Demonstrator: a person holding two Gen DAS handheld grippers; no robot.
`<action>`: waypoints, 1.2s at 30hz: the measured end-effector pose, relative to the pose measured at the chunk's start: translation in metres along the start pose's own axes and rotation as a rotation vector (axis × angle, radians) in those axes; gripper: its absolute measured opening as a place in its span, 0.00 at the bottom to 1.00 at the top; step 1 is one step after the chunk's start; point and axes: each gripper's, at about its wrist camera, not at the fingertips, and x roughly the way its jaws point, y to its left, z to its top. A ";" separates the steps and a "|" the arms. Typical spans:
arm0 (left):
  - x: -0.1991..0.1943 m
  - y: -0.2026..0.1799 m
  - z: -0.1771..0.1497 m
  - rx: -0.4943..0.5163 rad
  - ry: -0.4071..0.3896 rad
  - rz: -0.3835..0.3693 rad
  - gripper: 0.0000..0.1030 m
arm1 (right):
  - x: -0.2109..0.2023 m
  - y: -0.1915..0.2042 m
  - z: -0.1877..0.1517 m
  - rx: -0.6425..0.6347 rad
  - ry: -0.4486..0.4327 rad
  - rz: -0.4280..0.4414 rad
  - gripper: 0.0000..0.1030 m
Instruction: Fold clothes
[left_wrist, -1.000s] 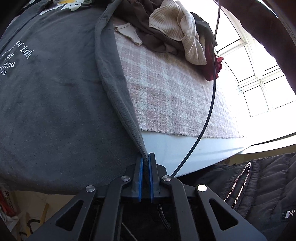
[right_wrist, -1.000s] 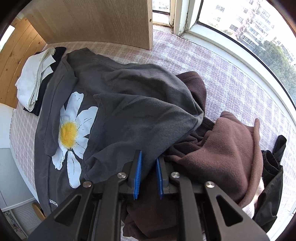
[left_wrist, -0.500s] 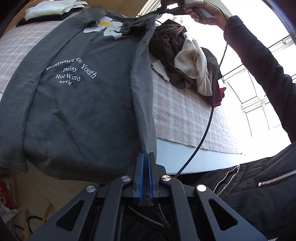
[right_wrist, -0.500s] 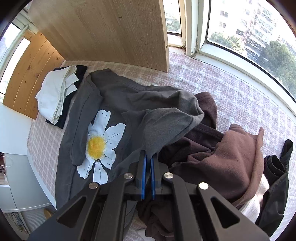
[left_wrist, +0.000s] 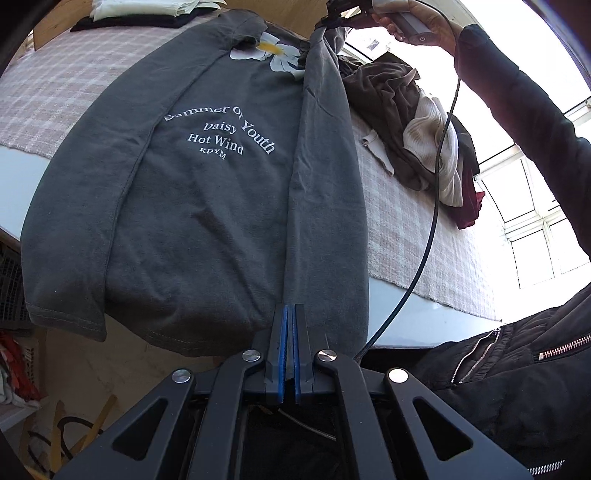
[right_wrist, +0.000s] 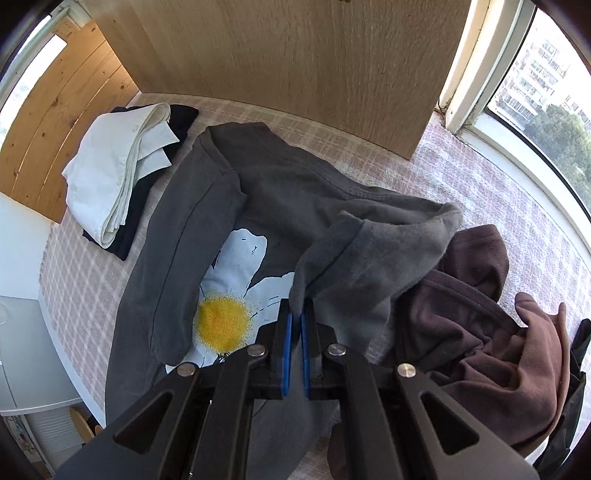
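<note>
Together, both grippers pinch one grey daisy T-shirt (left_wrist: 207, 192) — left gripper (left_wrist: 289, 325) at its hem, right gripper (right_wrist: 296, 325) near the shoulder — stretched above the checked blanket (left_wrist: 399, 221).

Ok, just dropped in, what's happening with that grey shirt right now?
A person is folding a dark grey daisy-print T-shirt on the pink checked blanket. The left gripper is clamped on the shirt's hem end, and the right gripper is clamped on its sleeve end, so one long side strip is lifted between them. The rest lies flat, print up. A folded white and black stack sits beyond it; a brown unfolded pile waits beside it.
</note>
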 end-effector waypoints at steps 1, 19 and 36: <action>0.003 0.004 -0.001 -0.020 0.004 -0.020 0.00 | 0.005 0.002 0.002 -0.002 0.006 -0.006 0.04; 0.046 -0.003 -0.026 0.029 0.124 0.000 0.28 | 0.035 0.018 0.008 -0.060 0.063 -0.075 0.04; -0.010 0.028 -0.030 -0.082 -0.026 -0.082 0.05 | 0.011 0.024 0.020 -0.082 0.024 -0.070 0.04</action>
